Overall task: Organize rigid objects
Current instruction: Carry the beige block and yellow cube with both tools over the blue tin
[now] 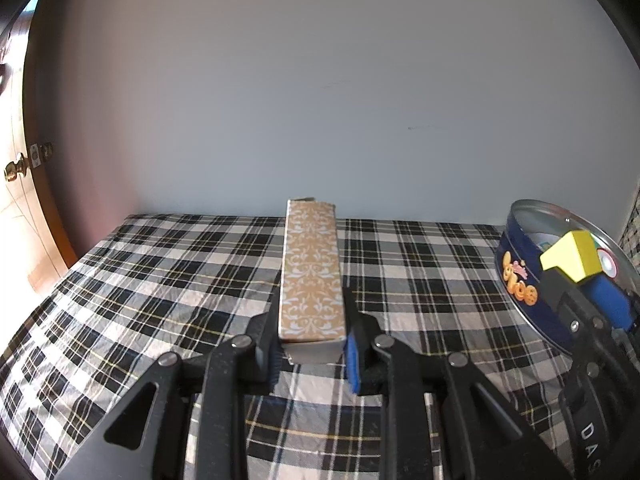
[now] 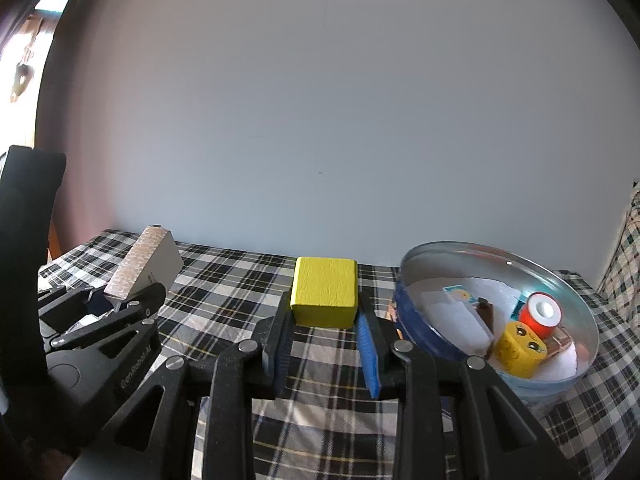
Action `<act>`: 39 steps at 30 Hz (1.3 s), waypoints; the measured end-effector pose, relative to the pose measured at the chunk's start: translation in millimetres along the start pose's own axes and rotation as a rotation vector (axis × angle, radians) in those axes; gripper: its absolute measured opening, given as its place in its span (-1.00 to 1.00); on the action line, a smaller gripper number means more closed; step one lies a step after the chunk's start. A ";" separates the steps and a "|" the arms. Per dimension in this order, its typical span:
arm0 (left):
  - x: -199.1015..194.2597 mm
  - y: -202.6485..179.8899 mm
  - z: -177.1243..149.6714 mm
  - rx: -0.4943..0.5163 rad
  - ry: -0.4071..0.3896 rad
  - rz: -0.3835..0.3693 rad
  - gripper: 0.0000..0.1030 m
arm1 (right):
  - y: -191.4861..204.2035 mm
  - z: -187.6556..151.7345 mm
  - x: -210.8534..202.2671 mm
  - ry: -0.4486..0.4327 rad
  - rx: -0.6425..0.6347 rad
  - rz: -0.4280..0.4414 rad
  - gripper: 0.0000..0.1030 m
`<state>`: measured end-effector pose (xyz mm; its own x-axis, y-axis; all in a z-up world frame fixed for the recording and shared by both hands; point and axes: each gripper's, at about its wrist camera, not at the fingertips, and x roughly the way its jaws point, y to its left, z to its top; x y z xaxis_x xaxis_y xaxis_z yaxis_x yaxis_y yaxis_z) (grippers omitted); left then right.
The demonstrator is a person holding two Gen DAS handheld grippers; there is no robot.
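Left gripper (image 1: 312,354): clamped on long gold damask-print cardboard box (image 1: 312,272), aloft left of round blue metal tin (image 2: 496,320) | right gripper (image 2: 325,338): clamped on yellow wooden cube (image 2: 325,292), just left of tin | advice: lift cube clear of tin rim, release low inside, away from yellow toy brick (image 2: 520,350) and red cylinder (image 2: 540,314) | writing: gold tin lettering unreadable; "DAS" on right tool.

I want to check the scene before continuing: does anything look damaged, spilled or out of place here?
Nothing looks damaged or spilled. The left gripper holds the long patterned box and the right gripper holds the yellow block, both above the plaid cloth. The round tin is tilted, with small items inside.
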<state>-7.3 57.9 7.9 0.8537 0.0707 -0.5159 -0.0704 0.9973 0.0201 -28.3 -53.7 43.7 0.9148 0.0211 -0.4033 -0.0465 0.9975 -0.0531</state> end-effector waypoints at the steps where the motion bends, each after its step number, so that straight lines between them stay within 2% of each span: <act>1: -1.1 -1.8 -0.3 0.001 -0.001 0.002 -0.55 | -2.0 -0.5 -1.2 -0.001 -0.002 -0.003 -0.37; 13: -12.0 -25.8 -2.7 0.006 -0.013 -0.019 -0.55 | -29.7 -6.7 -11.6 -0.008 -0.016 -0.026 -0.38; 39: -27.4 -109.2 -7.6 0.064 -0.039 -0.139 -0.55 | -102.3 -15.9 -34.6 -0.042 -0.040 -0.102 -0.37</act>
<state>-26.9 -53.2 13.3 0.8726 -0.0687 -0.4837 0.0820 0.9966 0.0064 -61.5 -157.5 48.5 0.9317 -0.0763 -0.3552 0.0323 0.9912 -0.1282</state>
